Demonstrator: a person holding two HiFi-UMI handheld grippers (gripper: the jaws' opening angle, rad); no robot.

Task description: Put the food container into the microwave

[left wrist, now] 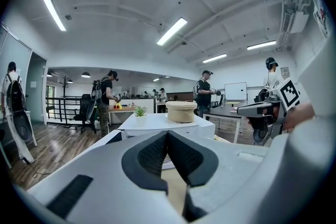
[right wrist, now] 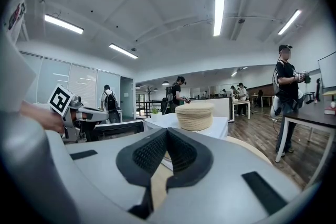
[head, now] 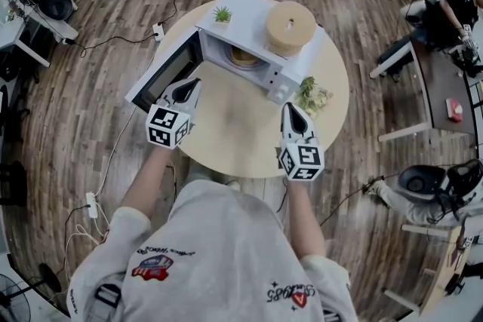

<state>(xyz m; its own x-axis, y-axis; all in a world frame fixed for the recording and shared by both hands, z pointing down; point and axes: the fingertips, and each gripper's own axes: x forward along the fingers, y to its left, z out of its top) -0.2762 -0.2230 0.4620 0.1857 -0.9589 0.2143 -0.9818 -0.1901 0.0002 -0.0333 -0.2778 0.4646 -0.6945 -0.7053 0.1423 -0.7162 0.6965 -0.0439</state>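
Two grippers, the left gripper and the right gripper, are hovering over one round table, each with its jaws pressed together on nothing. Only the head view is showing the single food container sitting inside the one microwave, whose door is hanging open. The gripper views are instead catching several people standing about a wood-floored office.

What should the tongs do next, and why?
Probably push the door shut with the left tongs. The food container seems to sit inside the microwave already. The door hangs wide open. The left tongs are closed, empty and close by the door, so they look best placed. The right tongs are closed and empty too.
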